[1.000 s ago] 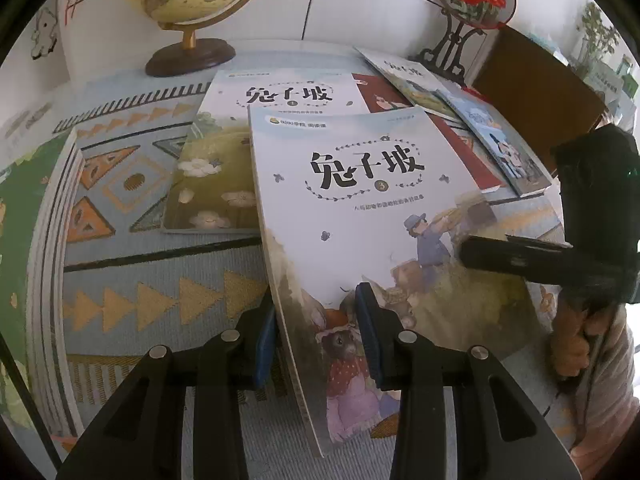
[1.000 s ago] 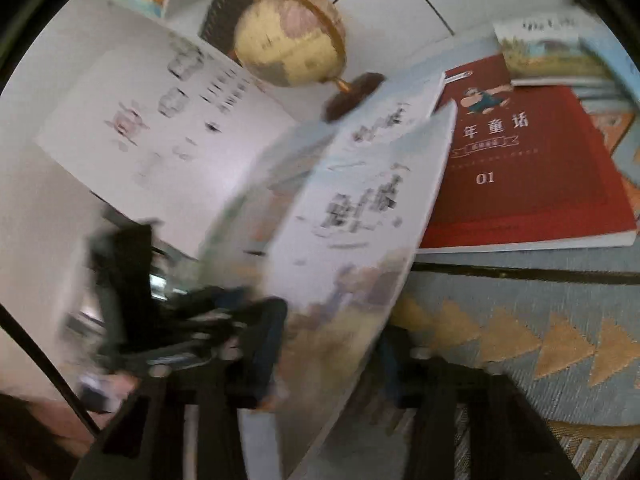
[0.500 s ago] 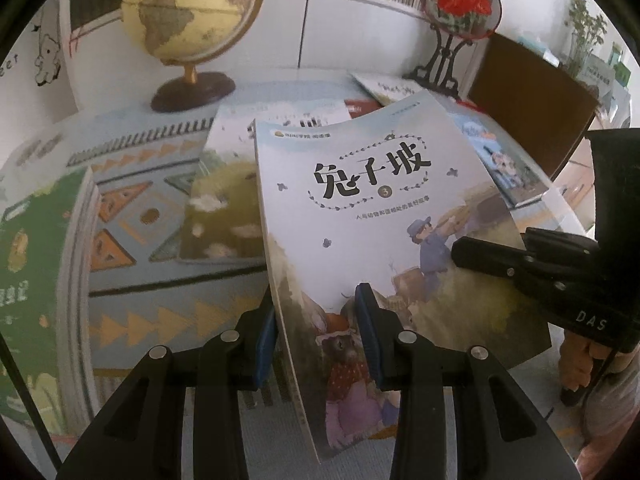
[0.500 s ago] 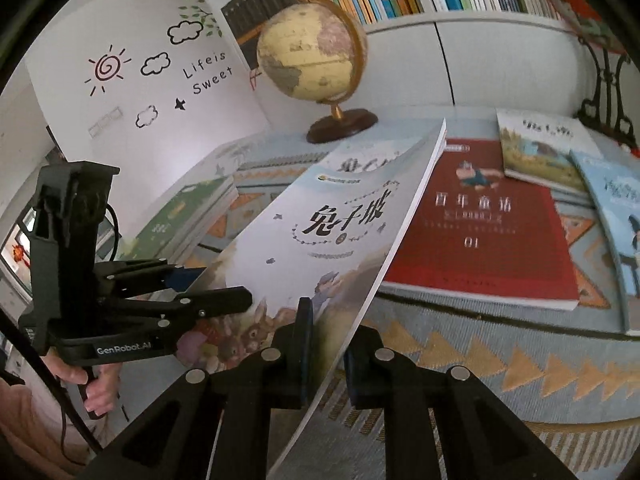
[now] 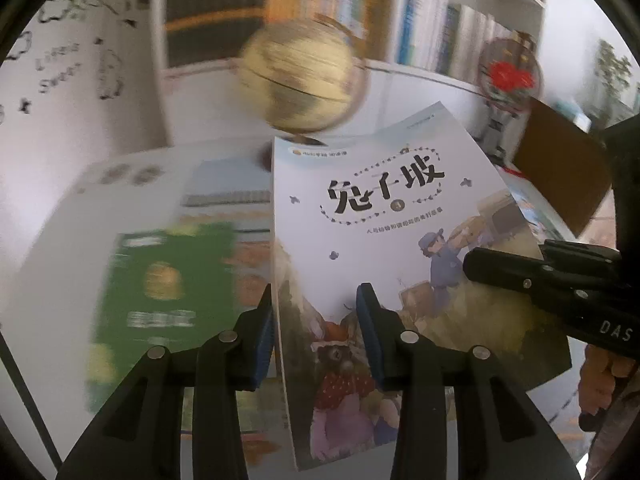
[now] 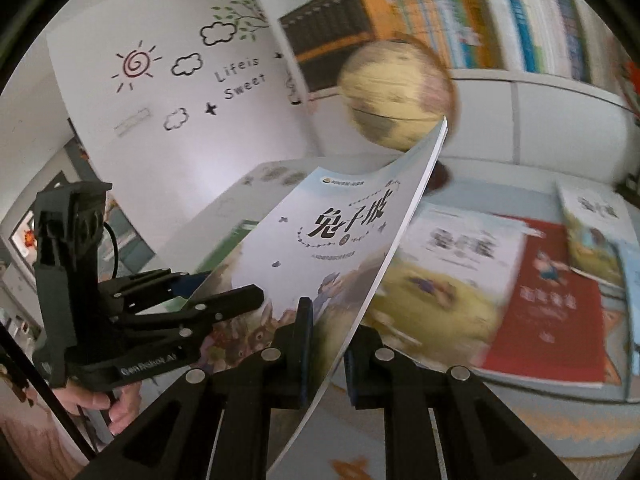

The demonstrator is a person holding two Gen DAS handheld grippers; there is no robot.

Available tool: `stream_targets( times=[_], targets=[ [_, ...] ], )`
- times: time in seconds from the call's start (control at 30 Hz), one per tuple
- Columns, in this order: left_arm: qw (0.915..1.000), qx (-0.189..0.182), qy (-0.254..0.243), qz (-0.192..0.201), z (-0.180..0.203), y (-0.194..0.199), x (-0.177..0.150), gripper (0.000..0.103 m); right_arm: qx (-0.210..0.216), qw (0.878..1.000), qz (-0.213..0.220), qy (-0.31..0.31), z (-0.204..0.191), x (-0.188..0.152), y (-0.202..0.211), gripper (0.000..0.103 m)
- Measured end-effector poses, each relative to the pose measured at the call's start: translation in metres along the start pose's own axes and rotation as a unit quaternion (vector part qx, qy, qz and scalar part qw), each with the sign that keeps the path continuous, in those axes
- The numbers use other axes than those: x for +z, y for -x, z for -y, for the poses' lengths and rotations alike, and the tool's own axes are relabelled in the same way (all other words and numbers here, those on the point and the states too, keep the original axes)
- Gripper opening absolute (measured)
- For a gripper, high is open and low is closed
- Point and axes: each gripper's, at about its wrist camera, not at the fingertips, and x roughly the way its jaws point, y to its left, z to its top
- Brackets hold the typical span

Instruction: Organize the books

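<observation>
left wrist view, nearest: the left gripper at 6 o'clock, its blue-padded jaws set narrowly, one on each side of the near edge of the white picture book; whether the pads press on the cover cannot be told. the book rises from 6 towards 12 o'clock, tilted, cover facing the camera. at 3 o'clock the right gripper reaches in and lies over the book's right edge. behind, at 9 o'clock, a blurred green book lies flat; at 12 o'clock a globe stands before a white bookshelf.

right wrist view, nearest: the right gripper at 6 o'clock, jaws nearly together, clamped on the book's lower edge. at 8 o'clock the left gripper, held by a hand, meets the book's left edge. beyond, at 3 o'clock, a red book and other flat books; the globe at 1 o'clock.
</observation>
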Motion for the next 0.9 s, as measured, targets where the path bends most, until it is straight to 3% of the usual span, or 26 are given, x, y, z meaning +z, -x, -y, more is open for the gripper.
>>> stream_targets(
  times=[0.2, 0.4, 0.6, 0.9],
  targets=[
    [0.9986, 0.045, 0.025, 0.007, -0.064, 0.013, 0.003, 0.036, 0.032, 0.999, -0.005, 0.014, -0.050, 0.029, -0.050, 0.013],
    [0.9948, 0.081, 0.060, -0.011, -0.121, 0.001, -0.007, 0.035, 0.062, 0.998, -0.030, 0.001, -0.076, 0.037, -0.111, 0.013],
    [0.9915, 0.087, 0.088, -0.041, -0.147, -0.020, -0.026, 0.035, 0.077, 0.995, -0.061, -0.018, -0.081, 0.024, -0.159, 0.013],
    [0.9885, 0.088, 0.107, -0.061, -0.165, -0.034, -0.038, 0.035, 0.086, 0.992, -0.084, -0.034, -0.080, 0.007, -0.192, 0.013]
  ],
)
